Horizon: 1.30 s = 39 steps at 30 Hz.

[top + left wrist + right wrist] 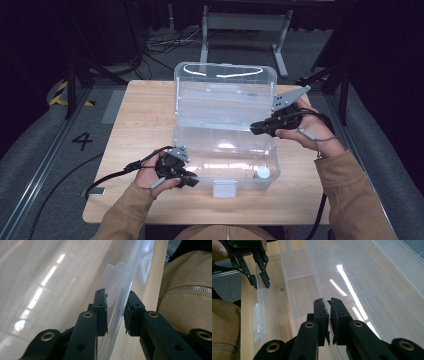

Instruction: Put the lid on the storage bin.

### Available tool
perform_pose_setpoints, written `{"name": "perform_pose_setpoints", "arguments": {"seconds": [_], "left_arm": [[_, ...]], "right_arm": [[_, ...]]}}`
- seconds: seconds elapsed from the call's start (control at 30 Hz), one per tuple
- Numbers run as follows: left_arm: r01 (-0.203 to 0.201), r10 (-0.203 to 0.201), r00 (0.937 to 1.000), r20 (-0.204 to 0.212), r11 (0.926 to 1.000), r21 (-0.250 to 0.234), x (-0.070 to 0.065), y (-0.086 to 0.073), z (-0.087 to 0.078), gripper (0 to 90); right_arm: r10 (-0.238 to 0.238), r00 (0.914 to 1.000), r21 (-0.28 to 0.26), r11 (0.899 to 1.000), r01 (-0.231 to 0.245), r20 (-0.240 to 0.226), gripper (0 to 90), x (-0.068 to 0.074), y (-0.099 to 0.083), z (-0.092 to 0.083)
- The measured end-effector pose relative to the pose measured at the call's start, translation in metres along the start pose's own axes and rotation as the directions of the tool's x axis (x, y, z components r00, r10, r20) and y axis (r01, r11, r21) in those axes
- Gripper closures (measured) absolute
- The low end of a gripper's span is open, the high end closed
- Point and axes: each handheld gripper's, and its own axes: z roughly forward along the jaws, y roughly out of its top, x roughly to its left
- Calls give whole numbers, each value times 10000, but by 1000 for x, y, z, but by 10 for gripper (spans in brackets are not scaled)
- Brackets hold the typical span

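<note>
My left hand [150,176] lies low at the clear box's [225,120] near left corner, its left gripper [115,312] with jaws astride the box's front wall, narrow, pads not clearly pressing. Farther on, my right gripper [329,315] reaches in over the box's right rim, jaws nearly shut, empty. The box sits mid-counter [140,115], see-through, lid up.

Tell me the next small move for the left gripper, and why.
Probably close the left gripper on the clear box's front wall: the wall stands between its jaws with gaps on both sides, so nothing steadies the box while the right gripper works at an inner rim.
</note>
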Motion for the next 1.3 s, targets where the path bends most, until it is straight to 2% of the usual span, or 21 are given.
{"name": "perform_pose_setpoints", "arguments": {"seconds": [0.83, 1.3], "left_arm": [[-9, 9, 10000, -43, 10000, -1, 0, 0, 0, 743], [-3, 3, 10000, -53, 10000, -81, 0, -1, 0, 741]], "right_arm": [[-454, 9986, 289, 9985, 462, -256, 853, 14, -4, -1], [-545, 9978, 477, 9973, 563, -376, 857, 21, -6, -1]]}}
